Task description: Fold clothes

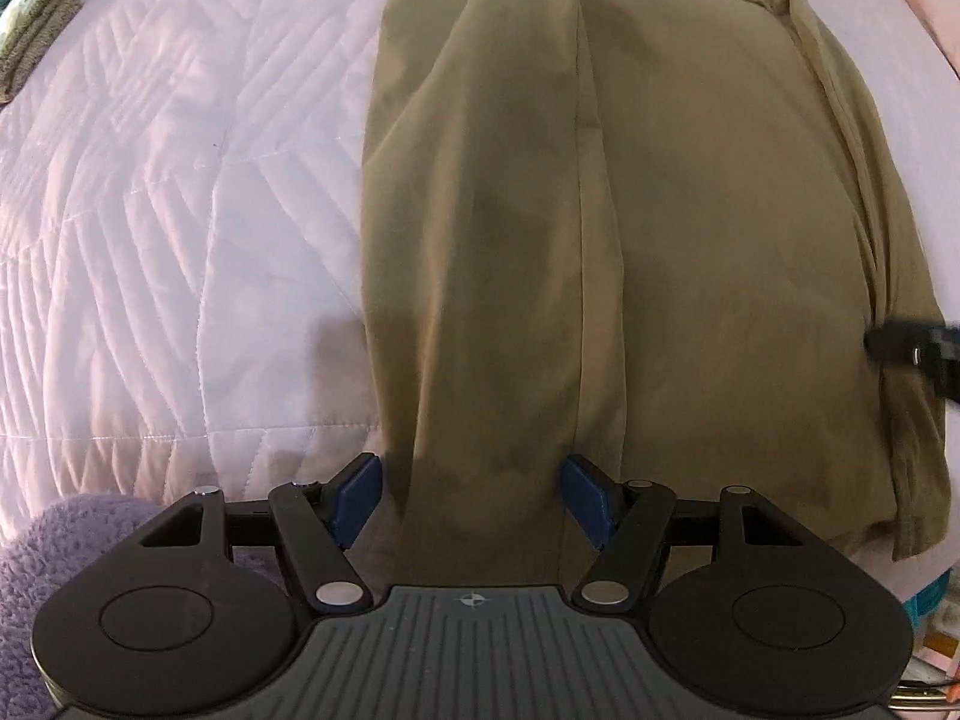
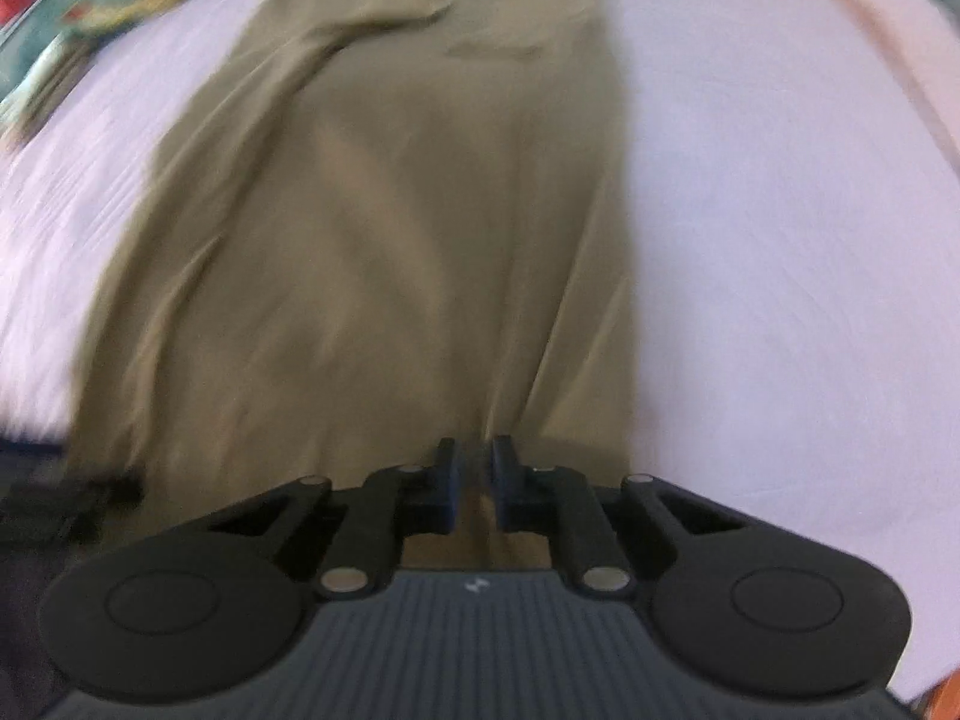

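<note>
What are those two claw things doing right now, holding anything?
Left gripper: open, fingers either side of the khaki trousers, not clamping them.
Right gripper: nearly closed over the trousers' edge; the picture is too blurred to tell whether it grips cloth.

light: soft, even | left wrist: sharp | right wrist: motion-blurred

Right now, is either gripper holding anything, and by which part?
The right gripper is nearly shut on the near hem of the khaki trousers, though blur hides the contact. The left gripper is open, straddling the near hem of one leg, holding nothing.
</note>
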A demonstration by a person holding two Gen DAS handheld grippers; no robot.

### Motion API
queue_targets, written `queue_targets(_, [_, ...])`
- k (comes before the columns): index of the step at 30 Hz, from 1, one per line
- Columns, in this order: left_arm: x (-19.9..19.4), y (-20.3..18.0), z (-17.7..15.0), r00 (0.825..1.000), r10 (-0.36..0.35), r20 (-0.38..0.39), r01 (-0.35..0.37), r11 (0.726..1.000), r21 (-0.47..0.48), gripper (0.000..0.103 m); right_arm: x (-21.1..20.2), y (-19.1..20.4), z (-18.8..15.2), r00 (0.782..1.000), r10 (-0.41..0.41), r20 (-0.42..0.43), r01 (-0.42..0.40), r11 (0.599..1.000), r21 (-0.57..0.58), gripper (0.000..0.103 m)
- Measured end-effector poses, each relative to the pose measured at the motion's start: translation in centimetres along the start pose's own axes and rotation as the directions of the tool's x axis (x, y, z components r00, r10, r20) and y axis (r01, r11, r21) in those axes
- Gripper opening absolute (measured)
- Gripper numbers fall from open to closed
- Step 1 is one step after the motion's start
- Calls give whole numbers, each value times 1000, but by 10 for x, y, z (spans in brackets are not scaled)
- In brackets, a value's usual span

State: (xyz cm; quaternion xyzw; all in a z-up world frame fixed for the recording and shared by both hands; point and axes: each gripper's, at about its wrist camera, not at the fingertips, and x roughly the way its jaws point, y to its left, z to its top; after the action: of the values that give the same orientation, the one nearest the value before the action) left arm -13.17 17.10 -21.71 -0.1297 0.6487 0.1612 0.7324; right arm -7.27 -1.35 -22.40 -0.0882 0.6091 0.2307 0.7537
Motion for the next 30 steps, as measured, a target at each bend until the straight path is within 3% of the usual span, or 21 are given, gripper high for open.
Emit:
queue_targets(1, [-1,4,1,1000,-3,-3,3,1000,-18,68,-6,0,-1,1000,28,-10,-28,1000,2,15])
queue_targets(3, [-5,11,3,1000,-3,-3,3,999,-54,68,-21,-4,-6,995,100,-10,-100,994,39,29])
queue_targets(4, [-7,14,3,1000,-1,-2,1,998,-68,68,-28,-6,-8,992,127,-9,-127,990,56,43])
queue_targets(5, [-10,17,3,1000,5,-1,-5,997,-79,68,-34,-9,-12,994,108,-8,-107,992,71,49])
queue_targets(10, [-13,30,-13,997,68,-33,-72,987,-145,68,-41,-46,-35,999,22,-34,-16,983,183,51])
queue_targets(14, [-12,35,-27,995,101,-18,-102,985,-137,68,-25,-70,-48,997,28,-78,-9,972,234,51])
queue_targets(17, [-12,36,-26,998,64,15,-62,989,-135,68,-11,-71,-53,994,40,-98,-20,980,199,52])
queue_targets(20, [-24,33,-6,992,-11,124,24,994,-105,68,3,-71,-56,994,50,-99,-27,976,217,54])
queue_targets(22, [-38,27,21,974,-65,215,78,996,-51,68,6,-71,-56,996,59,-72,-40,970,241,56])
queue_targets(26, [-63,7,102,925,-131,357,115,991,68,68,3,-68,-51,997,64,-34,-53,962,267,56])
queue_targets(30, [-83,-63,189,874,-146,464,80,984,158,69,-9,-62,-43,997,60,48,-72,947,314,56])
